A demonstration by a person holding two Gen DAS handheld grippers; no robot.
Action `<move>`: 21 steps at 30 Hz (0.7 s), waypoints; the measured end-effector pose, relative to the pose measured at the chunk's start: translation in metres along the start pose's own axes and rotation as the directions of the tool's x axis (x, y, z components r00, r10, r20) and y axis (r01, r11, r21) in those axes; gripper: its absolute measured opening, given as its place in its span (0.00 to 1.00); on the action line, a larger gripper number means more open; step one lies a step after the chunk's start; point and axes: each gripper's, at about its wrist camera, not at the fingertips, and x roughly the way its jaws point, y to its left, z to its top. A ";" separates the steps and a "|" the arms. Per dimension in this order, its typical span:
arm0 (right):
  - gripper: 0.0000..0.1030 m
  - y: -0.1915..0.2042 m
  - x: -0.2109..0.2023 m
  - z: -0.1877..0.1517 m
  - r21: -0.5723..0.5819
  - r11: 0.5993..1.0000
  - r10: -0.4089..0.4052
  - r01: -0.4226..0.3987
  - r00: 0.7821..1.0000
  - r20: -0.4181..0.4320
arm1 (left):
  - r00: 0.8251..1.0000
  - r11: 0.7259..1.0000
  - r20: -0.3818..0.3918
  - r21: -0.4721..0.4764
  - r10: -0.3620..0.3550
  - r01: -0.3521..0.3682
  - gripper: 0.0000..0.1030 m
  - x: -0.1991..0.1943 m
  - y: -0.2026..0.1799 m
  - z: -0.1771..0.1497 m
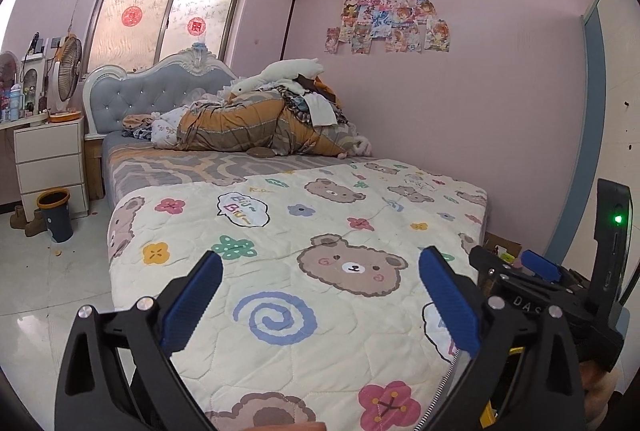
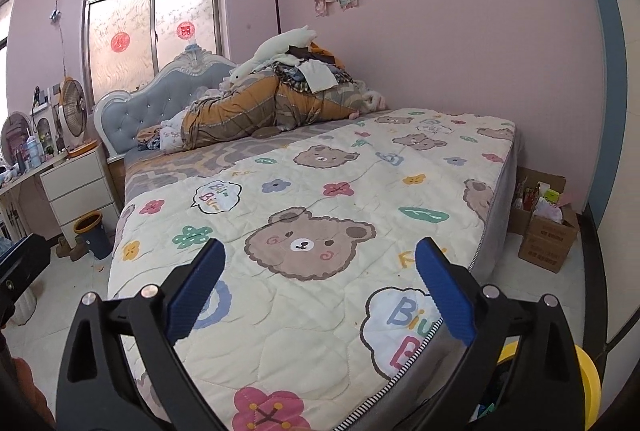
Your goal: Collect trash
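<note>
My left gripper (image 1: 320, 263) is open over the foot of the bed, with only the bear-print quilt (image 1: 304, 231) showing between its blue pads. My right gripper (image 2: 320, 251) is open too, over the same quilt (image 2: 320, 191), and holds nothing. One of its blue fingers (image 1: 540, 266) shows at the right of the left wrist view. A dark blue waste bin with an orange rim (image 1: 56, 215) (image 2: 94, 235) stands on the floor beside the nightstand. Small crumbs (image 1: 57, 253) lie on the tiles near it. A yellow-rimmed bin (image 2: 588, 379) sits low at the bed's right corner.
Bunched bedding, clothes and a plush toy (image 1: 260, 119) fill the head of the bed. A white nightstand (image 1: 52, 159) with a fan stands left of it. An open cardboard box (image 2: 544, 231) of odds and ends sits between the bed and the pink wall. Brown boots (image 1: 28, 223) stand by the bin.
</note>
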 end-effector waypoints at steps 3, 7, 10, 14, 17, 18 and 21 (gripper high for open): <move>0.89 0.000 -0.002 -0.003 0.000 1.000 -0.002 0.002 1.000 0.010 | 1.000 1.000 0.015 -0.001 -0.006 0.006 0.92 -0.003 -0.001 0.000; 0.90 0.002 -0.004 -0.006 0.002 1.000 0.000 0.000 1.000 0.012 | 1.000 1.000 0.025 -0.008 -0.004 0.004 0.92 -0.004 -0.002 -0.003; 0.90 0.002 -0.003 -0.008 0.009 1.000 -0.001 0.001 1.000 0.006 | 1.000 1.000 0.019 -0.012 -0.002 0.002 0.92 -0.002 -0.001 -0.005; 0.90 -0.001 -0.001 -0.009 0.022 1.000 -0.009 0.009 1.000 -0.001 | 1.000 1.000 0.013 -0.015 -0.002 0.002 0.92 0.000 0.001 -0.005; 0.90 -0.001 0.000 -0.011 0.023 1.000 -0.013 0.013 1.000 -0.005 | 1.000 1.000 0.014 -0.016 0.000 0.000 0.92 0.000 0.002 -0.005; 0.90 -0.001 0.001 -0.011 0.024 1.000 -0.013 0.013 1.000 -0.007 | 1.000 1.000 0.013 -0.018 0.001 -0.001 0.92 0.001 0.002 -0.005; 0.90 -0.001 0.004 -0.011 0.025 1.000 -0.013 0.014 1.000 -0.011 | 1.000 1.000 0.011 -0.021 0.000 0.000 0.92 0.001 0.003 -0.004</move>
